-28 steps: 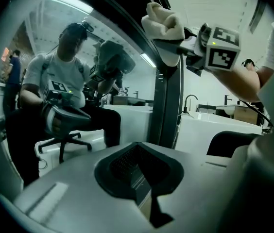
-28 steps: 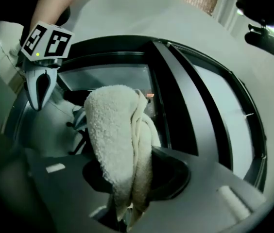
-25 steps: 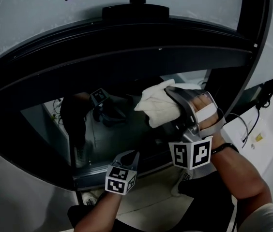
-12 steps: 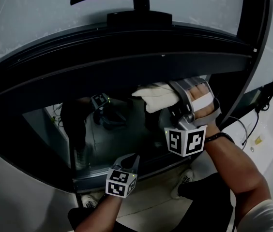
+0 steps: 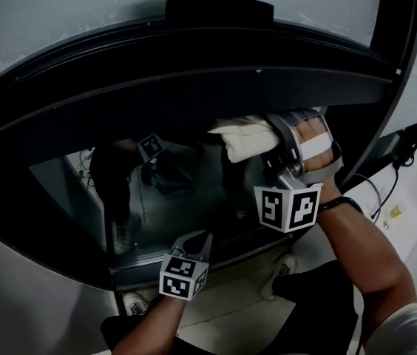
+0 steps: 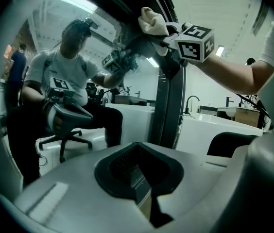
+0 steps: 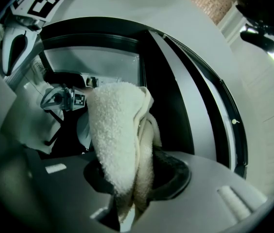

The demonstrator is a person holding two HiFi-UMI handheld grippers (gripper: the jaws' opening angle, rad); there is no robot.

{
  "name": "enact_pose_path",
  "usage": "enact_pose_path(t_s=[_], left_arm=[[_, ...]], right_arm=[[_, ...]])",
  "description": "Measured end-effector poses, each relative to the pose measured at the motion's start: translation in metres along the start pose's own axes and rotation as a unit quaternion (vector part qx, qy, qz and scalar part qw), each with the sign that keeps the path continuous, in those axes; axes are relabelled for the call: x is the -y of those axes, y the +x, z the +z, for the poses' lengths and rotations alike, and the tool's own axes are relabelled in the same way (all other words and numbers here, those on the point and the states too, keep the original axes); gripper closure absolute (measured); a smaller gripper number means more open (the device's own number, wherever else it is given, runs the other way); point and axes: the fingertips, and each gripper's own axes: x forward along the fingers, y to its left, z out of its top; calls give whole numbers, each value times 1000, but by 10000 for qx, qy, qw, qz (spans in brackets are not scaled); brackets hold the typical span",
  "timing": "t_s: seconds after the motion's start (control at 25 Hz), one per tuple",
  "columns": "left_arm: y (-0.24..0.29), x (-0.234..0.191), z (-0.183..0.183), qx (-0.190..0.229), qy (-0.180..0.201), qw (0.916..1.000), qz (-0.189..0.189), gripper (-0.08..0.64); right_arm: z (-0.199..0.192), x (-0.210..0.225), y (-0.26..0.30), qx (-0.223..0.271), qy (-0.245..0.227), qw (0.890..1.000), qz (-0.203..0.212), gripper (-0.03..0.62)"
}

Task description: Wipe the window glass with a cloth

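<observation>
Clamping the cloth [image 5: 238,140] at the window glass [image 5: 182,202] top, the right gripper [image 5: 266,145] is risking snagging it on the frame [image 5: 194,72]; the left gripper [image 5: 197,238] is idling, jaws closed.

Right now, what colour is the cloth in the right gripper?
Cream-white terry cloth; clearest in the right gripper view.

the right hand-held gripper [image 5: 262,145] is held high and well out in front, its jaws clamped on a folded white cloth [image 5: 242,137] (the right gripper view shows the fabric pinched between them). the bare right forearm [image 5: 364,261] stretches up behind it, a dark band [image 5: 339,205] at the wrist. the left hand-held gripper [image 5: 196,241] sits low, close to the body, jaws pressed together with nothing between them.
</observation>
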Motion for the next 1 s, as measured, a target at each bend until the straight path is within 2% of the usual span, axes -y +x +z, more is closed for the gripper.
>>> enact_pose_path(t_s=[0.24,0.76,1.0], left_arm=[[1,-3,-2,14,5,10000,-53,543],[12,-15,-13,-84,23,9999,-73,543],[17,-20,-14,-95,-6,9999,-96,543]], right_arm=[[-3,-9,1,-53,-62,9996,277,483],[-8,-11,3,-142,89,9998,-82,490],[-10,-10,6,-173,183,9997,-76,489]])
